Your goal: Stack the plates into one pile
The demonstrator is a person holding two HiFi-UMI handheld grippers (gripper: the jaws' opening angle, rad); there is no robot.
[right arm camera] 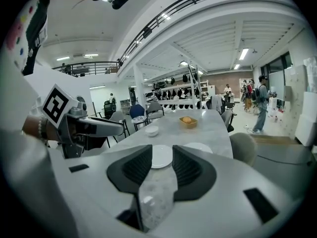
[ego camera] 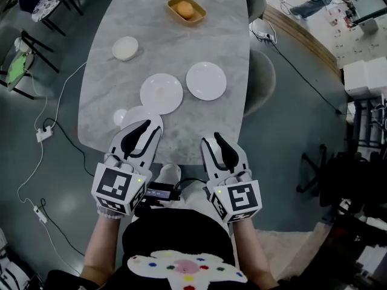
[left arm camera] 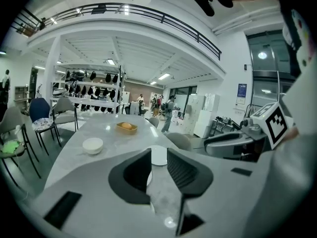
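Note:
Three white plates lie apart on the grey marble table [ego camera: 103,83]: one in the middle [ego camera: 161,93], one to its right [ego camera: 206,81], and a third [ego camera: 133,115] at the near edge, partly hidden under my left gripper [ego camera: 147,127]. That gripper hovers over the near plate with its jaws open and nothing between them. My right gripper [ego camera: 213,140] is open and empty too, over the table's near edge. In the left gripper view a plate [left arm camera: 159,158] shows beyond the open gripper [left arm camera: 158,151]. The right gripper view shows a plate [right arm camera: 161,158] past its open gripper [right arm camera: 162,148] and another [right arm camera: 198,147] to the right.
A white bowl [ego camera: 126,48] sits at the far left of the table and a yellow tray [ego camera: 186,9] with a bun at the far end. A small white dish [ego camera: 120,117] lies left of the near plate. Chairs [ego camera: 260,83] stand along the right side; cables lie on the floor.

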